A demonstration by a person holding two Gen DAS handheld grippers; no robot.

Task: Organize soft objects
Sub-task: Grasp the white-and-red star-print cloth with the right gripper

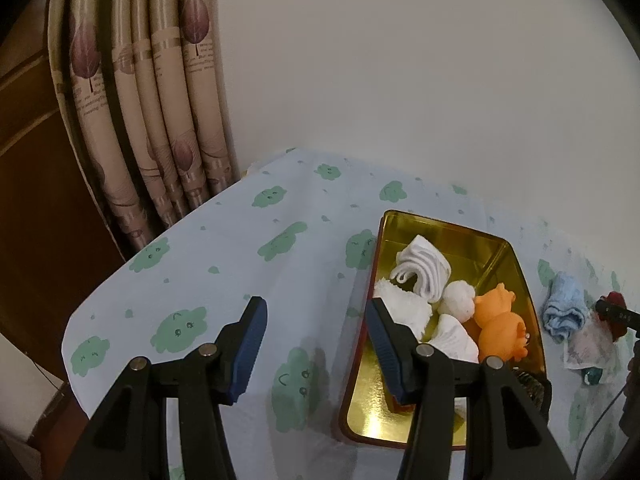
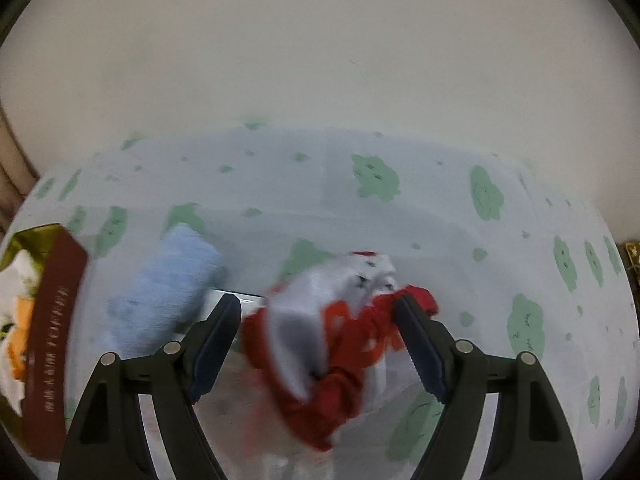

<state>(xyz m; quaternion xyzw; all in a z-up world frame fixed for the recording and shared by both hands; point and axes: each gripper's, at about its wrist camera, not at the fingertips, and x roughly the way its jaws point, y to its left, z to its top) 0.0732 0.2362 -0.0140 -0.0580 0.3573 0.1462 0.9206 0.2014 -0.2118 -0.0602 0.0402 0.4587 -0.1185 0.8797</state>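
Observation:
A gold-lined tin (image 1: 516,256) with a red outside (image 2: 52,320) sits on the tablecloth. It holds a folded white cloth (image 1: 422,270), a white fluffy towel (image 1: 404,306), a white ball (image 1: 460,300), an orange soft toy (image 1: 500,320) and another white piece (image 1: 456,340). My left gripper (image 1: 314,304) hangs open and empty over the tin's left edge. A rolled blue towel (image 2: 160,300) lies right of the tin. My right gripper (image 2: 317,300) is open, its jaws straddling a crumpled red and white cloth (image 2: 340,360); the picture is blurred by motion.
A pale blue tablecloth with green cloud prints (image 1: 240,248) covers the table, which ends at the left near patterned curtains (image 1: 160,120). A white wall (image 1: 400,80) stands close behind. A silvery flat item (image 2: 248,300) lies partly under the red and white cloth.

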